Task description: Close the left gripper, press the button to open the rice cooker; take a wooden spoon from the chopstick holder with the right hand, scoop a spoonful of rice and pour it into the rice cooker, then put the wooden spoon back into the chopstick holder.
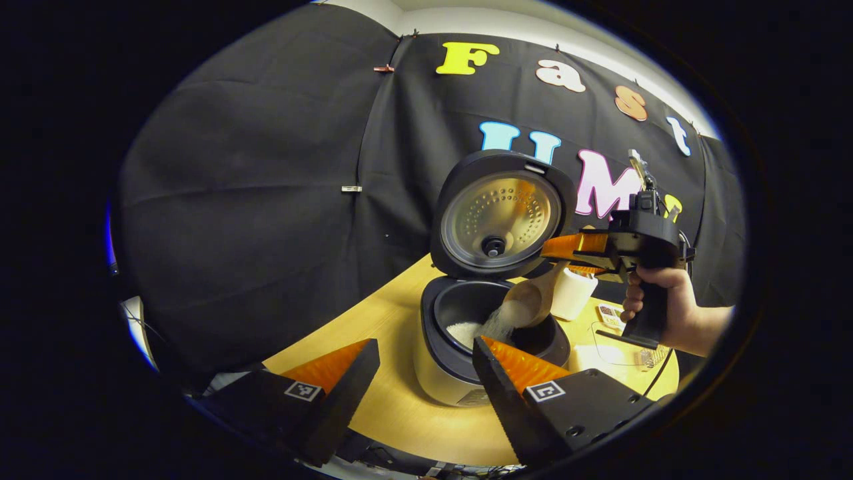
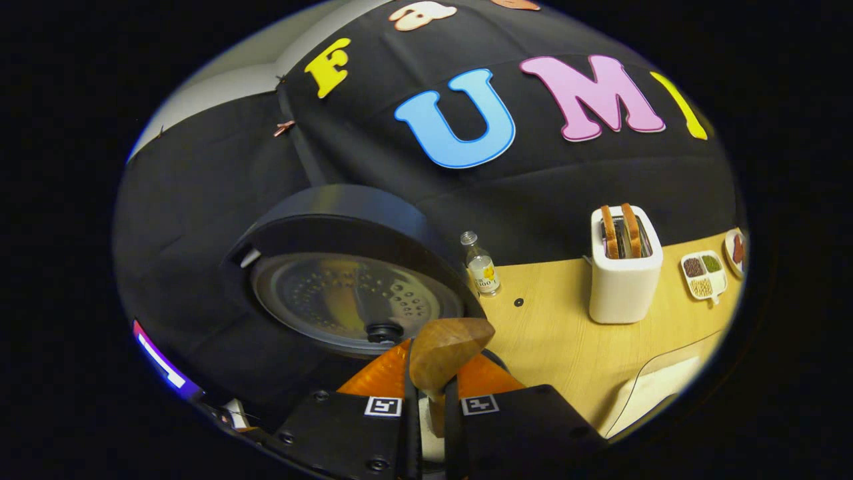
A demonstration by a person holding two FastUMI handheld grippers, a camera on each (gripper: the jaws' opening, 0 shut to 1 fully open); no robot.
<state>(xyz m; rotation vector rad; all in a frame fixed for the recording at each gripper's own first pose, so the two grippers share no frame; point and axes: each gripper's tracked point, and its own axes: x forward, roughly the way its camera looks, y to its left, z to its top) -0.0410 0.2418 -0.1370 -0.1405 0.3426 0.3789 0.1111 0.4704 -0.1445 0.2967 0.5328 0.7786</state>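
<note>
Right gripper [image 2: 426,393] jaws tight on wooden spoon [image 2: 448,347], tipped over rice cooker [image 1: 460,347] rim.

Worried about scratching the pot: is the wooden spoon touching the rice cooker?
Apart. The left gripper view shows the wooden spoon tilted above the rice cooker, rice falling through the gap.

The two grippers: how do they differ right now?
The right gripper is shut on the wooden spoon; the left gripper is open and holds nothing. The right gripper sits above the rice cooker, tipping rice into its pot, while the left gripper hangs back in front of the cooker. Both are near the open cooker.
</note>
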